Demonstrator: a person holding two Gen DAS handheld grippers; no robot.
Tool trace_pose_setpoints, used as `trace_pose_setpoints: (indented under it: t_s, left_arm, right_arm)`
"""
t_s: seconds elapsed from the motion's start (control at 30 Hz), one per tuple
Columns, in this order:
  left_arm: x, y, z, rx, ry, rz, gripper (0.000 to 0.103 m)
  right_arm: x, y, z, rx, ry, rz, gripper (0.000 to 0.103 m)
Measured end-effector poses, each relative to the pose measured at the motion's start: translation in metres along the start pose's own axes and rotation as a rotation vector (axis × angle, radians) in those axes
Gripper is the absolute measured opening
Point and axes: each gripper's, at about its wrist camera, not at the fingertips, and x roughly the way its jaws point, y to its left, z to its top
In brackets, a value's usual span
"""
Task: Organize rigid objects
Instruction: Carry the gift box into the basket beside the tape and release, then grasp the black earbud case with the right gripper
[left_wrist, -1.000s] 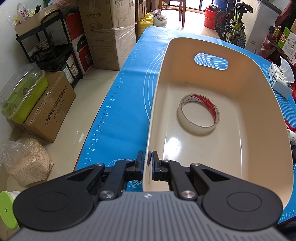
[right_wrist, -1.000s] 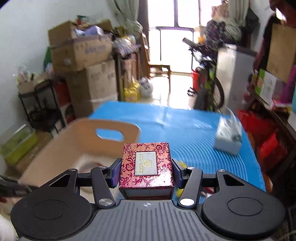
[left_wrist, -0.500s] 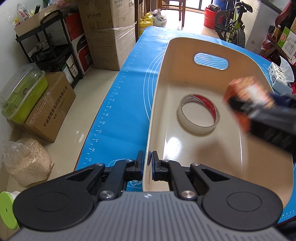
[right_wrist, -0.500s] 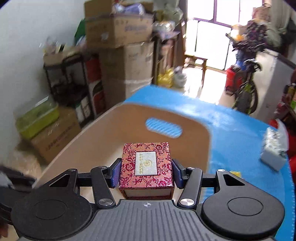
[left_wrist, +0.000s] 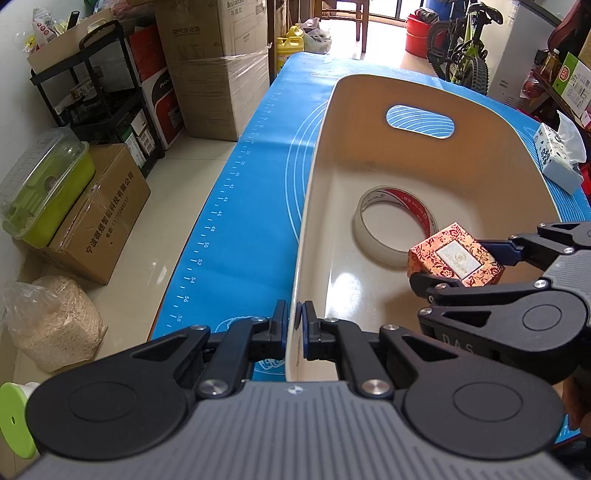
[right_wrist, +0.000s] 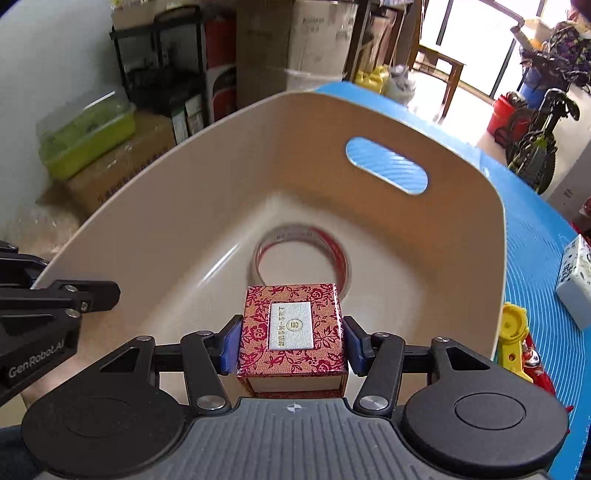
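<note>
A cream plastic bin (left_wrist: 314, 192) (right_wrist: 177, 206) stands on the blue mat. My left gripper (left_wrist: 294, 325) is shut on the bin's near left rim. A roll of clear tape (left_wrist: 395, 229) (right_wrist: 301, 240) with a red core lies flat on the bin's floor. My right gripper (right_wrist: 291, 341) (left_wrist: 461, 258) is shut on a small red floral box (right_wrist: 291, 328) (left_wrist: 456, 256) with a white label. It holds the box inside the bin, above the floor and just in front of the tape. The left gripper's body (right_wrist: 40, 317) shows at the left edge of the right wrist view.
A blue mat (left_wrist: 240, 206) covers the table. A tissue pack (left_wrist: 557, 155) (right_wrist: 576, 280) lies right of the bin, and a yellow and red toy (right_wrist: 517, 332) sits near the bin's right wall. Cardboard boxes, a black shelf and a green container (left_wrist: 40, 192) stand on the floor to the left.
My right gripper has swung left and down with the red box, from above the mat into the bin over the tape. The left gripper has kept its hold on the rim.
</note>
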Motion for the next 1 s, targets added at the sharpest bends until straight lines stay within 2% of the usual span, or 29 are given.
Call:
trace_pose_setpoints:
  t_s: [0.2,0.43,0.73,0.87,1.0]
  left_arm:
    - [0.000,-0.002,0.000,0.003,0.002,0.003,0.010]
    - [0.001,-0.001,0.000,0.003,0.002,0.003,0.010]
    - [0.001,-0.001,0.000,0.003,0.002,0.003,0.010]
    - [0.001,-0.002,0.000,0.002,0.002,0.001,0.010]
    - [0.001,-0.002,-0.001,0.001,0.004,0.000,0.010]
  right_arm:
    - [-0.009,-0.017,-0.008,0.067,-0.008,0.022,0.068]
    - [-0.043,-0.034,-0.011,0.098,-0.139,0.019,0.072]
    - [-0.105,-0.095,-0.027,0.215,-0.268,-0.047,0.079]
    - [-0.116,-0.129,-0.047,0.245,-0.255,-0.117,0.082]
    - [-0.109,-0.164,-0.077,0.298,-0.191,-0.175,0.082]
